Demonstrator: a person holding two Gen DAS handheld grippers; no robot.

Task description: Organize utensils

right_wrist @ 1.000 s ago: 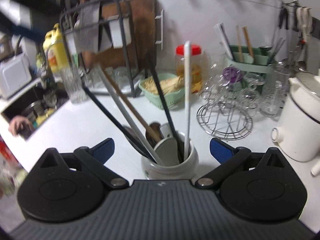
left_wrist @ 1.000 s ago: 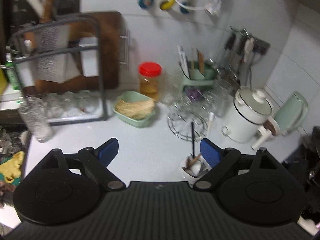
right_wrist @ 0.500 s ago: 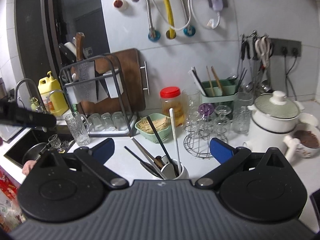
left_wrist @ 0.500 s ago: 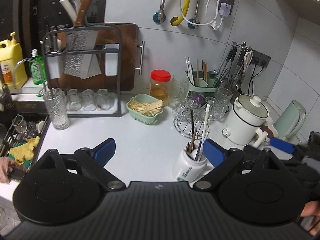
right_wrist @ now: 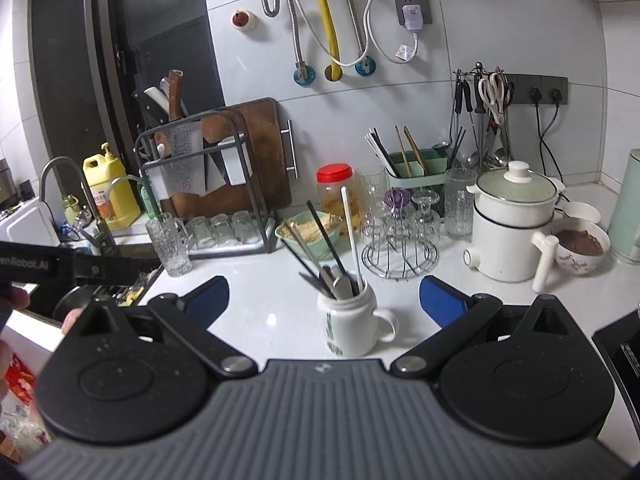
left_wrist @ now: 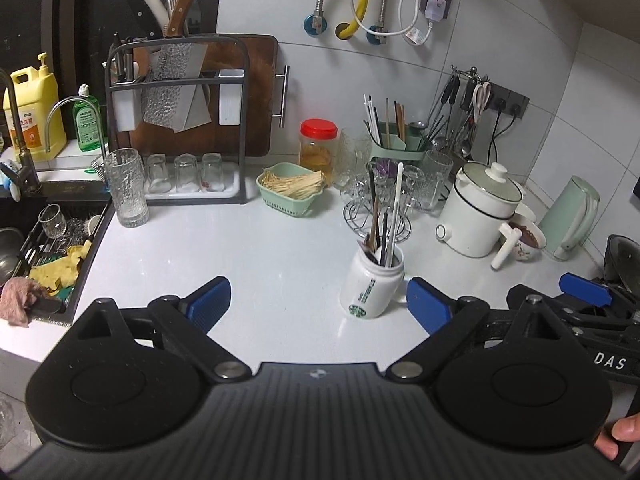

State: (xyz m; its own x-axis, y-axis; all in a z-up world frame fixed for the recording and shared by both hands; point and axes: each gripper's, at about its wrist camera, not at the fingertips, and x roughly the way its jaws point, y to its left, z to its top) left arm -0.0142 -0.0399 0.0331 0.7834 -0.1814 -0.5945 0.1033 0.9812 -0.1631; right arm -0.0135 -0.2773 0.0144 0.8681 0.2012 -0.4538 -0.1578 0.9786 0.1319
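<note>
A white mug (left_wrist: 372, 288) (right_wrist: 352, 326) stands on the white counter, stuffed with mixed utensils (left_wrist: 382, 216) (right_wrist: 334, 248): black chopsticks, a white stick, wooden pieces and a metal spoon. A green utensil holder (left_wrist: 394, 146) (right_wrist: 416, 168) with several chopsticks sits at the back by the wall. My left gripper (left_wrist: 318, 304) is open and empty, held back from the mug, which lies toward its right finger. My right gripper (right_wrist: 324, 298) is open and empty too, with the mug just beyond and between its fingers. The right gripper's blue fingertip (left_wrist: 584, 284) shows at the right of the left wrist view.
Behind the mug are a wire glass rack (right_wrist: 400, 248), a green basket of sticks (left_wrist: 290, 192), a red-lidded jar (left_wrist: 318, 146) and a white pot (left_wrist: 482, 210). A knife and board rack (left_wrist: 176, 120) and a tall glass (left_wrist: 128, 188) stand left, beside the sink (left_wrist: 36, 240).
Both grippers have pulled up and back from the mug, so it looks smaller and farther. Both stay open and empty.
</note>
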